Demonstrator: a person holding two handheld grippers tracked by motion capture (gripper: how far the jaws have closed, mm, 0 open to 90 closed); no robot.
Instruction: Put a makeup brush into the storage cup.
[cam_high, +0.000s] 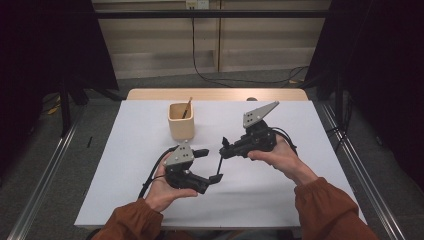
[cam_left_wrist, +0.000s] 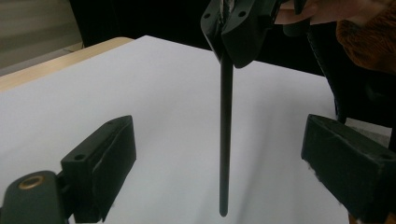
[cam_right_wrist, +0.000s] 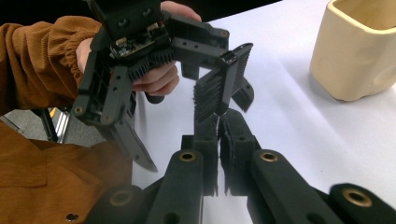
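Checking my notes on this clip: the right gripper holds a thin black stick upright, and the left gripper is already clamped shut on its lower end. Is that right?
Not quite. The right gripper does hold the thin black stick, but the left gripper is open: in the left gripper view its jaws stand wide on either side of the stick, clear of it.

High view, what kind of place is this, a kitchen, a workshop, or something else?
Likely a lab-style recording station, not a kitchen: a white-topped table flanked by metal floor rails, dark curtains at both sides, cables trailing over the floor, and just a beige cup set out.
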